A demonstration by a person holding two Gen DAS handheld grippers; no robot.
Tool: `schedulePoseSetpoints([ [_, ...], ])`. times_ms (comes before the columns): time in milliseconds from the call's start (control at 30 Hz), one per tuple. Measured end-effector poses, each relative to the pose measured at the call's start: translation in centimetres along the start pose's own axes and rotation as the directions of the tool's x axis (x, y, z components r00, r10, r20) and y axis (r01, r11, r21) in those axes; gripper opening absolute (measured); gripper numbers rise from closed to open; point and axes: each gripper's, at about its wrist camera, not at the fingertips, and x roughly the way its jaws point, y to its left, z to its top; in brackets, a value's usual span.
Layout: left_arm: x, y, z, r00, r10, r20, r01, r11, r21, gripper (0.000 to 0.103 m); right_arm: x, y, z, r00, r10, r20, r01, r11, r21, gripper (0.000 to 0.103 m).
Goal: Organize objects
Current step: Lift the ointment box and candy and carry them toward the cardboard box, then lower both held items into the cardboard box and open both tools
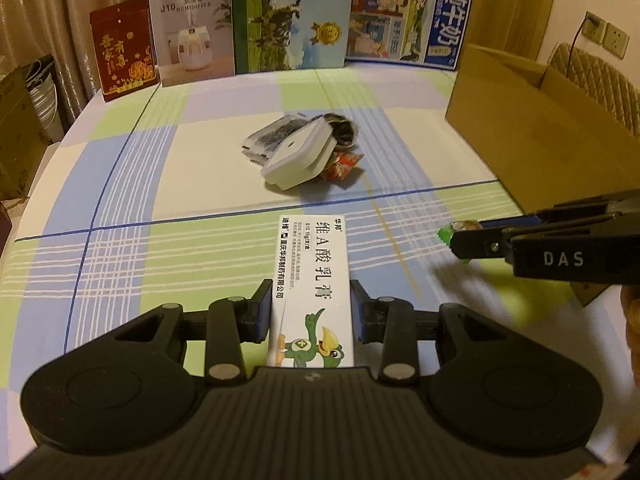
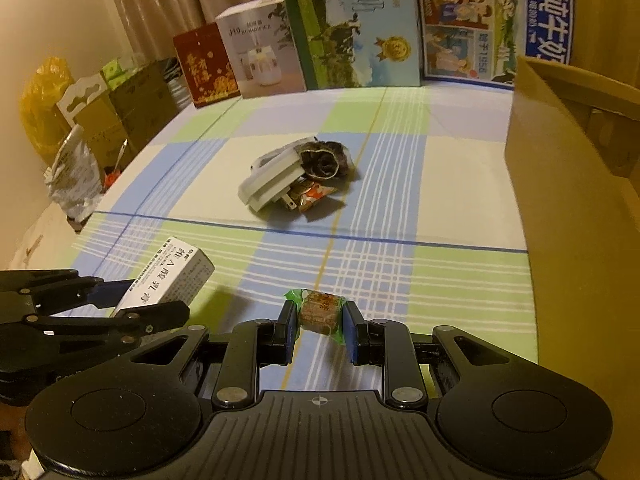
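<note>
Transport step: my left claw (image 1: 312, 314) pinches the long white printed ointment carton (image 1: 310, 280), right claw (image 2: 320, 330) pinches the green-wrapped candy (image 2: 320, 311); next, I judge, carry both over the open brown cardboard box (image 2: 576, 184)'s rim and release

A small pile (image 1: 304, 152) lies mid-table, cardboard box (image 1: 532, 128) to its right.

Curtains (image 1: 80, 0) hang at eleven o'clock; a wall socket (image 1: 604, 34) sits at two; a yellow bag (image 2: 44, 104) at nine.
</note>
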Motion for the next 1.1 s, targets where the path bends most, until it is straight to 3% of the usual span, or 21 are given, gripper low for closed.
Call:
schedulePoseSetpoints([
  [300, -4.6, -3.7, -0.7, 0.999, -0.014, 0.053, 0.015, 1.000, -0.005, 0.033, -6.0, 0.0, -1.4, 0.994, -0.035, 0.101, 0.032, 0.999, 0.030, 0.021],
  [500, -8.1, -6.4, -0.2, 0.995, -0.042, 0.091, 0.043, 0.999, -0.011, 0.033, -12.1, -0.8, -1.0, 0.980, -0.058, 0.190, 0.050, 0.998, 0.046, 0.021],
  [800, -12.1, -12.7, 3.0, 0.982, -0.103, 0.157, 0.095, 0.994, 0.059, 0.033, -21.0, -5.8, -0.7, 0.944, -0.177, 0.278, 0.160, 0.984, 0.083, 0.021],
  [1100, -13.3, -19.0, 5.6, 0.973, -0.164, 0.162, 0.145, 0.982, 0.125, 0.033, -25.6, -10.7, -1.7, 0.917, -0.270, 0.293, 0.244, 0.962, 0.123, 0.021],
])
